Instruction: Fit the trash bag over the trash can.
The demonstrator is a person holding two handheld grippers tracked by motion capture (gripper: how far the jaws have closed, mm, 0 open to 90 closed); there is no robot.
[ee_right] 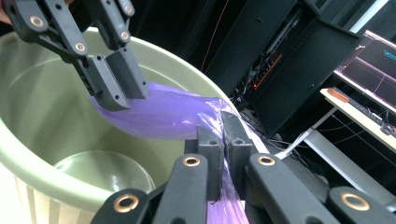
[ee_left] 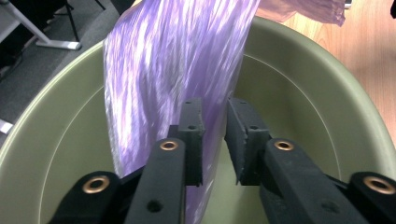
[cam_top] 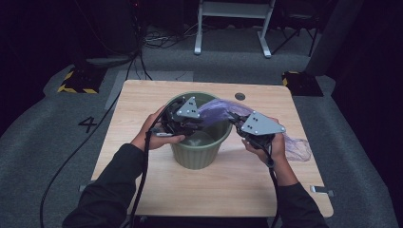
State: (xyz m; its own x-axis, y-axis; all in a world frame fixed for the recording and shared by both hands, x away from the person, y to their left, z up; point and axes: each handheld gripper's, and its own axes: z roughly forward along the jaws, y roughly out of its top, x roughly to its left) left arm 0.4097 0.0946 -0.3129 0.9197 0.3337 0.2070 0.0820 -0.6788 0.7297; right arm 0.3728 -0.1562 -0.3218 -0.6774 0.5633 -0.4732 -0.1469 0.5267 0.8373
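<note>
A green plastic bin [cam_top: 197, 153] stands mid-table. A thin purple bag [cam_top: 218, 110] stretches from its mouth across the right rim, and its loose end [cam_top: 298, 148] trails on the table. My left gripper [cam_top: 202, 124] hangs inside the bin's mouth. In the left gripper view its jaws [ee_left: 214, 105] stand slightly apart with the bag's film [ee_left: 173, 60] between them, against one pad. My right gripper [ee_right: 224, 123] is shut on the bag [ee_right: 173, 114] just outside the rim [ee_right: 42, 102], facing the left gripper [ee_right: 125, 99]. The bin's bottom is bare.
The light wooden table [cam_top: 142, 104] has a round cable hole [cam_top: 240, 96] at the back. Dark floor surrounds it, with a white desk frame [cam_top: 233, 28] behind and cables trailing on the left.
</note>
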